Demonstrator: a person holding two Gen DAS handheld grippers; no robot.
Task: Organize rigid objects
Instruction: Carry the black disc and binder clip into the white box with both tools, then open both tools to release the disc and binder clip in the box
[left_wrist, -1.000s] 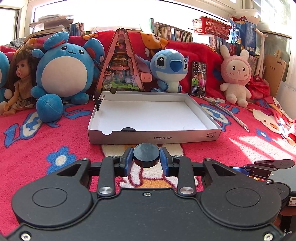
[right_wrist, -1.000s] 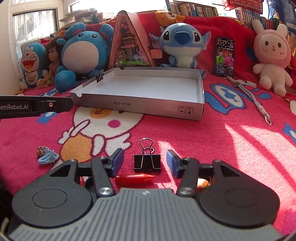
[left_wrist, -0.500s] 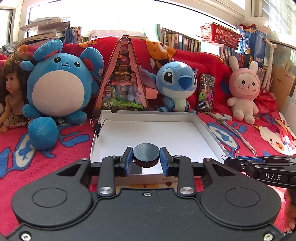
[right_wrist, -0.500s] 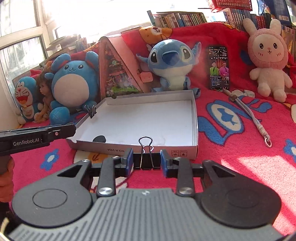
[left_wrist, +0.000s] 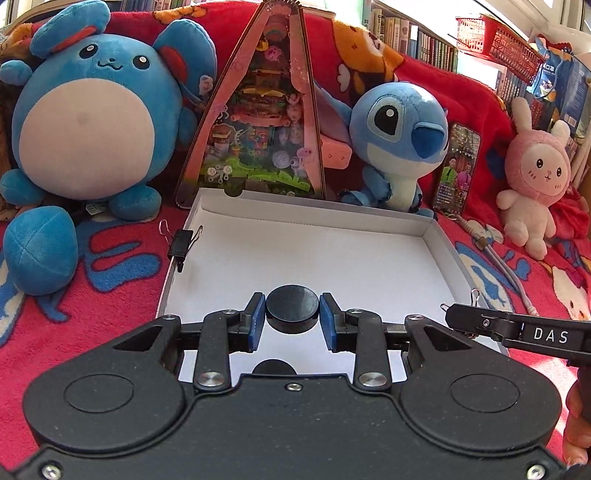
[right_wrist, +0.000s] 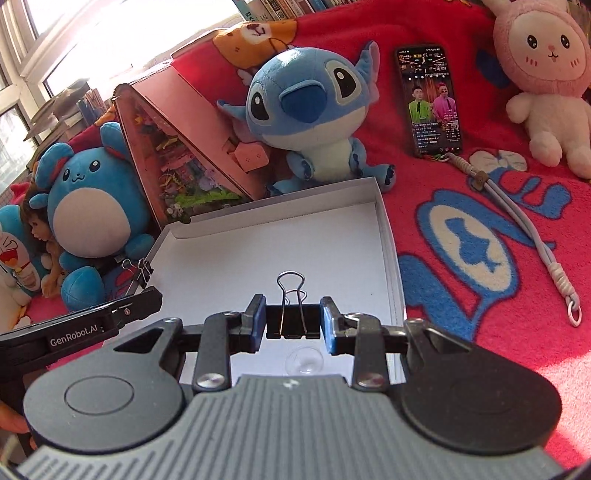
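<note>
While my left gripper (left_wrist: 292, 320) hangs level over the near part of the white box (left_wrist: 314, 229), its blue pads are pressed against both sides of a black disc (left_wrist: 292, 308), held clear of the floor. A second dark disc (left_wrist: 273, 366) lies on the box floor just beneath it. My right gripper (right_wrist: 292, 325) is clamped on a black binder clip (right_wrist: 291, 320), wire handles pointing up, also over the box's near end, above a clear round piece (right_wrist: 304, 363) on the floor. Each tong shows at the edge of the other's view, side by side. Another binder clip (left_wrist: 180, 242) grips the box's left wall. Plush toys line the red blanket (right_wrist: 480, 229) behind.
</note>
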